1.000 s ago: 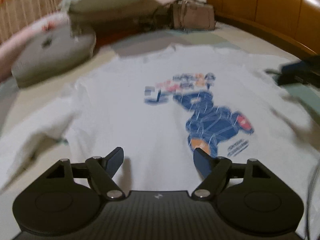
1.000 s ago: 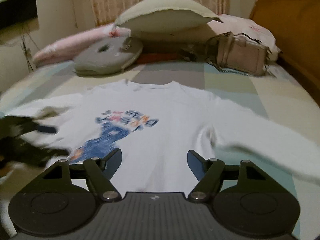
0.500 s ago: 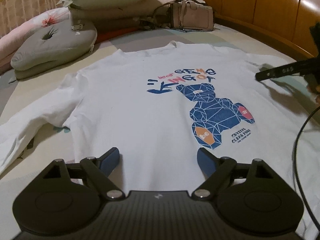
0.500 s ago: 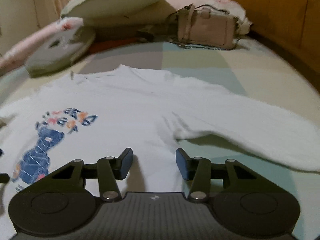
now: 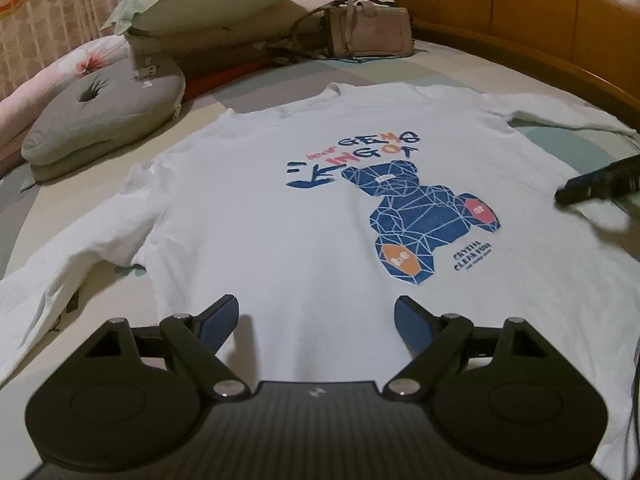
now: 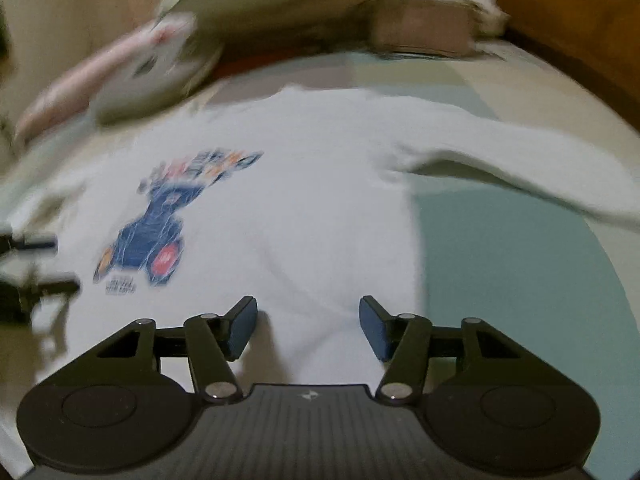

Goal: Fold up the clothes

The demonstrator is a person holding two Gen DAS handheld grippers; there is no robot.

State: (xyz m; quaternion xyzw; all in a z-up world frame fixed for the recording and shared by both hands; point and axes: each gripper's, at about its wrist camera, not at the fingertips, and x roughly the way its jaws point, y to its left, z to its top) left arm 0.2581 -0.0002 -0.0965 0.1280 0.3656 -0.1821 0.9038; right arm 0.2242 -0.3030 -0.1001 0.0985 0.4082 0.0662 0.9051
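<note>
One bed [image 5: 460, 76], checked cover. One white shirt [image 5: 280, 216], spread flat on bed, front up, both sleeves out, one blue bear print [image 5: 416, 216]. Three pillows at head; one handbag [image 5: 370, 32]. Left gripper [image 5: 316, 320]: apart, empty, over hem. Right gripper [image 6: 308, 326]: apart, empty.
</note>
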